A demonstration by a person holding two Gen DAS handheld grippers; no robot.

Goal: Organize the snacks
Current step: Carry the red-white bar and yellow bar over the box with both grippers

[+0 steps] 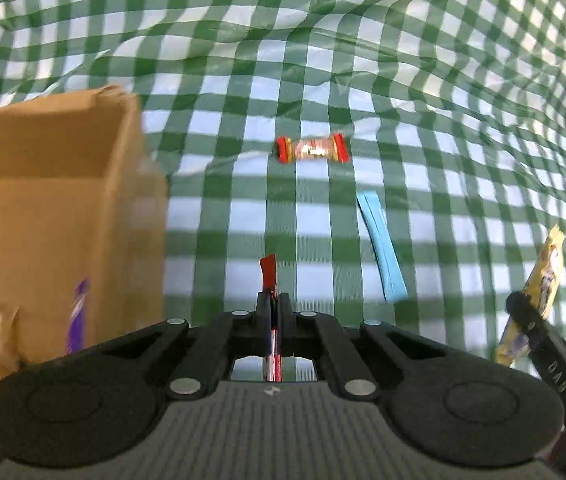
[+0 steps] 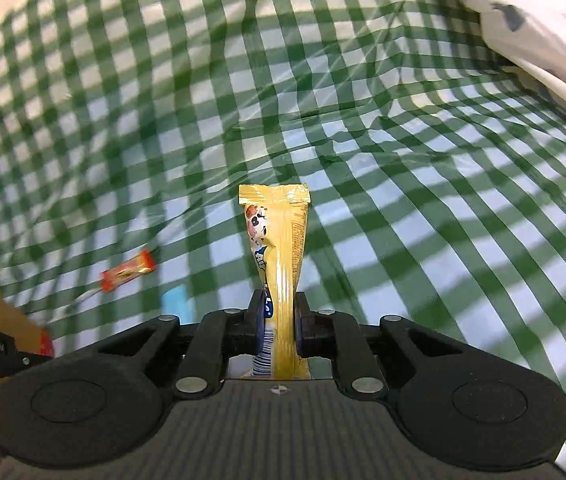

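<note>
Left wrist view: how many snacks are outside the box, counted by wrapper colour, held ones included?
Red: 2, the red-ended candy on the cloth and the red wrapper in the left gripper
Blue: 1, the blue stick
Yellow: 1, the yellow bar in the right gripper
Total: 4

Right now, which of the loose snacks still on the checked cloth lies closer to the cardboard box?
The red-ended wrapped candy: it lies nearer the cardboard box than the light blue stick packet, which lies further right.
</note>
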